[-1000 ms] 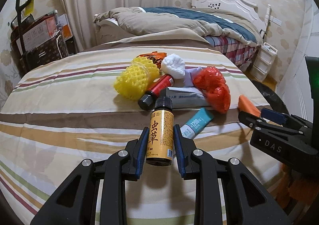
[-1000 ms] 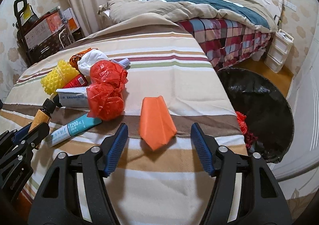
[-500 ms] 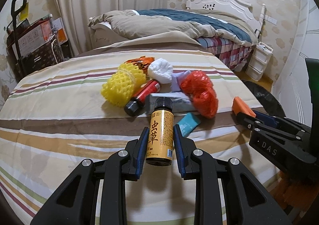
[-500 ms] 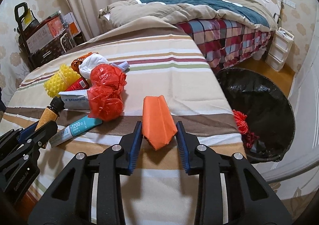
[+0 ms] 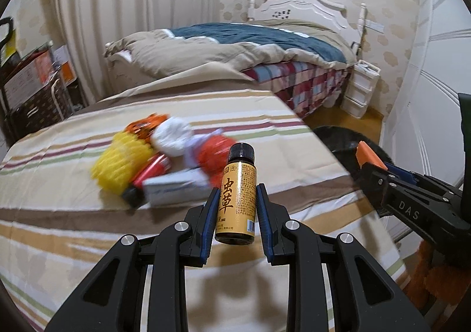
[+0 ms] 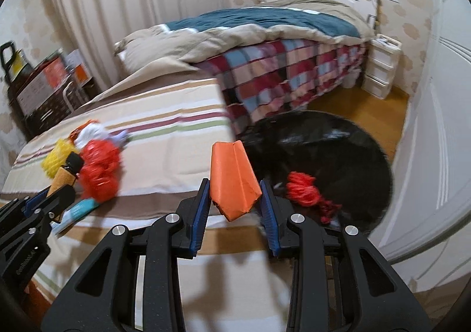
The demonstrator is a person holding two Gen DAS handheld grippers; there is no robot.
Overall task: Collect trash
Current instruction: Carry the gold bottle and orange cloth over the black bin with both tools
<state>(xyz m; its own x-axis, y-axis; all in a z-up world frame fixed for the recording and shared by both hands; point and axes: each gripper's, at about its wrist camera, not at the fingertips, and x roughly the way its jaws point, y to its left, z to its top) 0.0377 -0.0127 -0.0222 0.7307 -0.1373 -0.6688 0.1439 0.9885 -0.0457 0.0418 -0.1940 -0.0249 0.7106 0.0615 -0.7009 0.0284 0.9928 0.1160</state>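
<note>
My left gripper [image 5: 235,202] is shut on a small gold bottle [image 5: 237,199] with a black cap, held upright above the striped bedspread [image 5: 73,229]. My right gripper [image 6: 235,193] is shut on a folded orange paper [image 6: 234,182], lifted off the bed near its right edge. The orange paper also shows in the left wrist view [image 5: 369,157]. A black-lined trash bin [image 6: 323,149] stands on the floor right of the bed, with red scrap [image 6: 303,188] inside. More trash lies on the bed: yellow foam net [image 5: 123,167], red bottle [image 5: 147,177], white wad [image 5: 173,139], red plastic bag [image 6: 100,170], boxes.
A second bed [image 6: 265,38] with a plaid skirt stands behind. White drawers [image 6: 379,67] sit by the far wall. A cart with boxes [image 6: 38,88] is at the left. A white door or wardrobe [image 6: 441,126] bounds the right side.
My right gripper closed on the orange paper and lifted it toward the bin. My left gripper, still holding the gold bottle, rose and swung right; the trash pile now lies to its left.
</note>
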